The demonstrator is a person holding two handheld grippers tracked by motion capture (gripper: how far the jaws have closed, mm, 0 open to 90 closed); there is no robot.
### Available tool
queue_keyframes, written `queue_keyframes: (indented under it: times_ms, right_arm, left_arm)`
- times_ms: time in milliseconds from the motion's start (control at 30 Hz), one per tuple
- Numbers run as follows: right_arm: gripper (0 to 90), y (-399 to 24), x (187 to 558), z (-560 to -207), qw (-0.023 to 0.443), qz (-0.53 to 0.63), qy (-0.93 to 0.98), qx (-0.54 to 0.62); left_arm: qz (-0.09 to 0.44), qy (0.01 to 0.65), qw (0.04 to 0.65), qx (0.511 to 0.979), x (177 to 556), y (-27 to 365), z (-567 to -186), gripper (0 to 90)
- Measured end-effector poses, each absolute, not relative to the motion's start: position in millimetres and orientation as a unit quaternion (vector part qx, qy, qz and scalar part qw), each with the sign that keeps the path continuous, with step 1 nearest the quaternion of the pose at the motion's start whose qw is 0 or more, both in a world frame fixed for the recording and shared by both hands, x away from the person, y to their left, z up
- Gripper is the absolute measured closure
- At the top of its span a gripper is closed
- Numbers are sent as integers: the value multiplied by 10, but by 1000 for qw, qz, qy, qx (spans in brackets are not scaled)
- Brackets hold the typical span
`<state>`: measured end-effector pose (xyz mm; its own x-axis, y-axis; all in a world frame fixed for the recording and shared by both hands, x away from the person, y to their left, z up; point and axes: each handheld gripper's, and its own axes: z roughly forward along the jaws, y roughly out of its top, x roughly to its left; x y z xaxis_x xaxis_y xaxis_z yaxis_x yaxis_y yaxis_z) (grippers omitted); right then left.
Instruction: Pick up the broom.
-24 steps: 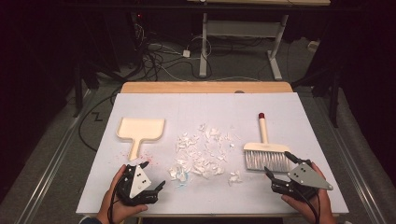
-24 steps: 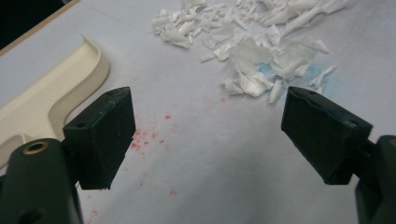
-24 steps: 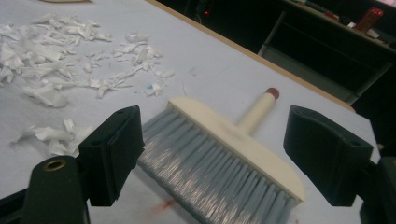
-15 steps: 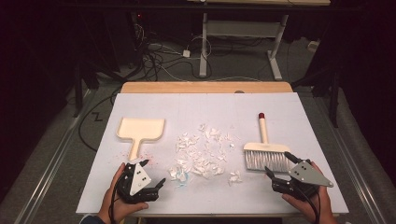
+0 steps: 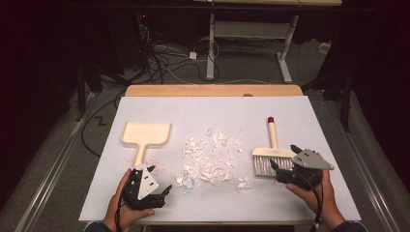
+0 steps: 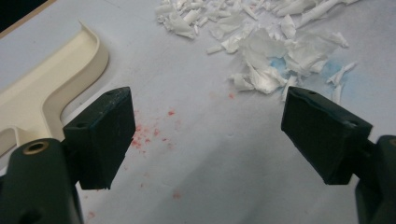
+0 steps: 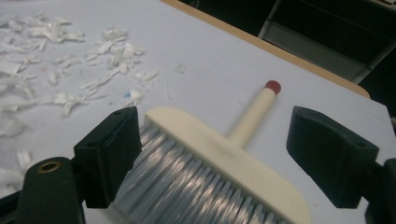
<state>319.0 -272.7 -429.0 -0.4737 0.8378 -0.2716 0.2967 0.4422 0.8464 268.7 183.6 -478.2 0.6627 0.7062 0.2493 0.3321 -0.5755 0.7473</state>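
A small hand brush (image 5: 271, 153) lies flat on the right part of the white table (image 5: 217, 108). It has a cream block, a row of pale grey bristles pointing toward the near edge, and a slim cream handle running away toward the far side, tipped with a dark red cap. In the right gripper view the bristles look soft and slightly blurred, and the block is rounded at its corners.

The right gripper (image 5: 285, 163) sits at the near end of the brush with its jaws spread wide; the bristles and block lie between them, and the pads are clear of the brush on both sides.

A cream dustpan (image 5: 144, 136) lies on the left part of the table, its wide tray toward the far side and its short handle pointing near. It has a low raised rim. The left gripper (image 5: 160, 181) rests just near of the dustpan's handle, jaws spread wide with bare table between them; faint red specks mark the surface there.

Between dustpan and brush lies a loose scatter of torn white paper scraps (image 5: 210, 157), a few tinged pale blue at the near edge of the pile.
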Motion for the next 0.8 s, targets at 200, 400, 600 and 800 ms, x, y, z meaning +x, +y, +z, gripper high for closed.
queue_keyframes:
  times_ms: [200,400,600,800]
  right_arm:
    - [192,-2692,3623,-4277,342,346,774,404]
    - [246,-2698,4125,-4426,270,287,774,496]
    - [397,-2738,4375,-4626,224,237,768,552]
    - [534,-2731,4433,-4609,197,238,777,549]
  left_arm:
    - [271,306,337,848,2690,1840,-4795,166]
    - [274,304,329,851,2675,1852,-4804,166]
    - [267,299,332,854,2659,1859,-4824,166]
    - [267,304,329,853,2641,1868,-4822,166]
